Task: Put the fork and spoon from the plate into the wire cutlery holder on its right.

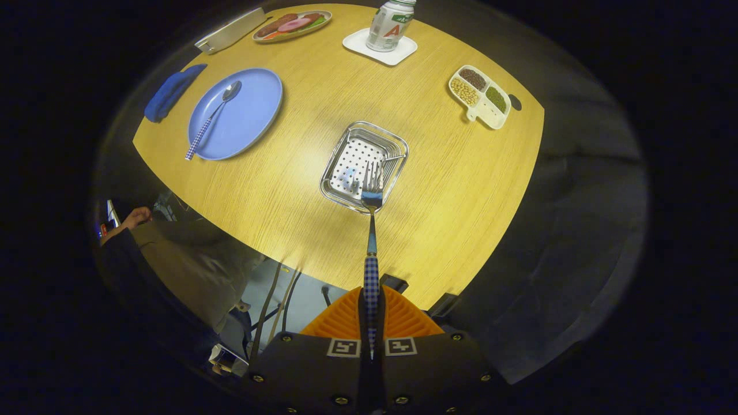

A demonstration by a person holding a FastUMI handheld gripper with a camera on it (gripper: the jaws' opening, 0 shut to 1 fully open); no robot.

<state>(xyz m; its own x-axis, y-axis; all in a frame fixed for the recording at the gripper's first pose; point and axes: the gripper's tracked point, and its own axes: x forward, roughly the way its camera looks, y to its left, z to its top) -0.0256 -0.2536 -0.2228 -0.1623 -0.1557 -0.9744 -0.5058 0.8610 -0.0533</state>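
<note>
While the tool (372, 311) pinches the fork (372, 230) by its checked handle, its tines hang over the cutlery holder (364, 166).

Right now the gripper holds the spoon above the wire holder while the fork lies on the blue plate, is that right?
Not quite, they are swapped: in the gripper view the gripper holds the fork above the wire holder, and the spoon lies on the blue plate.

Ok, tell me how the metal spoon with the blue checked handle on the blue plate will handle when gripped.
The metal spoon with the blue checked handle looks stiff and light. Its shiny bowl may be slippery; the handle overhangs the blue plate rim, likely the easier grip.
</note>
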